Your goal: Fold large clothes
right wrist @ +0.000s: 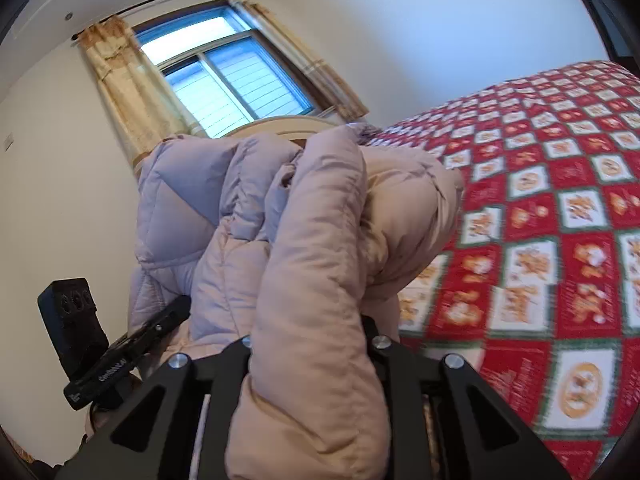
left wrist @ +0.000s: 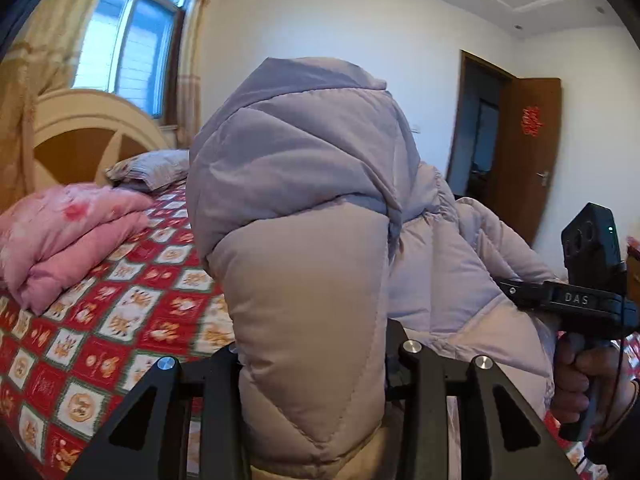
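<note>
Left tongs (left wrist: 312,364): you had the black jaws clamped on a thick beige roll of the coat (left wrist: 304,208); the padding bulged out above the jaws and hid the fingertips.
Right tongs (right wrist: 308,356): you had these closed likewise on a fat beige fold of the same coat (right wrist: 320,220), fingertips buried in it.
Coat position: you held the puffy lilac-and-beige garment lifted and bunched between both tools above the bed (right wrist: 540,220); whether its lower hem touched the bedspread could not be told.
Grip risk: in my judgement the slick, air-filled padding could have compressed and slid out of either jaw, since you gripped bulk and not a seam or edge.
Fold risk: the coat hung crumpled, with sleeves and hood (left wrist: 312,120) tumbled together; laid down that way, it would likely have trapped creases and landed lopsided.
Clearance risk: your two tools stood near each other, the right one visible at the left camera's edge; drawing them closer could have knocked them together.
Landing risk: a folded pink quilt (left wrist: 68,236) and a pillow (left wrist: 152,168) lay towards the headboard; a drop too far that way could have overlapped them.
</note>
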### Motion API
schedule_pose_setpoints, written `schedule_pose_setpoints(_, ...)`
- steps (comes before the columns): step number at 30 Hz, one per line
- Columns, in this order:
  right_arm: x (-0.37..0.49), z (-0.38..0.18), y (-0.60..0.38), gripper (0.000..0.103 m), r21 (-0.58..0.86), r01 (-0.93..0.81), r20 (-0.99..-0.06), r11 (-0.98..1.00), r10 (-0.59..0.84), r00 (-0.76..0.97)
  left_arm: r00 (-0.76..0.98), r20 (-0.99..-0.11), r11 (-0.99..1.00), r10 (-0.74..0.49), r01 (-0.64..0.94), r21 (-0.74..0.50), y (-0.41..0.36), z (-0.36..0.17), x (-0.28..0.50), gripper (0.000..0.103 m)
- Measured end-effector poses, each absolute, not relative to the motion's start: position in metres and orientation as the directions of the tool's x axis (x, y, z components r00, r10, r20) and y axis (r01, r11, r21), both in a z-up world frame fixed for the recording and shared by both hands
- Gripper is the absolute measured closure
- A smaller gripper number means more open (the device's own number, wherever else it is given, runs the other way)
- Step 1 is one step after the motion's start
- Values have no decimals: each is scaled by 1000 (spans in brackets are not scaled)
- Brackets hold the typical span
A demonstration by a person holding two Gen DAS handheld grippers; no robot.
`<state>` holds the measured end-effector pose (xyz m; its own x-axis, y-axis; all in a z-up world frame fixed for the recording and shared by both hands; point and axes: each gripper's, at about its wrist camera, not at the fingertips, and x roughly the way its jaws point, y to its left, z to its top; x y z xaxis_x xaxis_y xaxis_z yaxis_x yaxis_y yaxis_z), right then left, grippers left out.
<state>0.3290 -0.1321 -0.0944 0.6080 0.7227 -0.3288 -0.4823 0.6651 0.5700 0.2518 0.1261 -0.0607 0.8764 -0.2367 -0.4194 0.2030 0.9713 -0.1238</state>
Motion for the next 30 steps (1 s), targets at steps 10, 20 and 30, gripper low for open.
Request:
schedule_pose_setpoints(10, 372, -168, -47, 78, 530, -439, -525, 726, 687, 502, 786, -607, 973, -118, -31, -229, 204, -159, 281, 23)
schedule_pose_setpoints(20, 379, -201, -36, 41, 500, -363, -590, 786, 616, 522, 776, -624, 942, -88, -139, -306, 235, -176, 297, 2)
schedule_pose_setpoints(30, 385, -204, -39, 27, 452, -291, -607, 843, 530, 592, 757, -654, 964, -2, -173, -203, 223, -180, 311, 1)
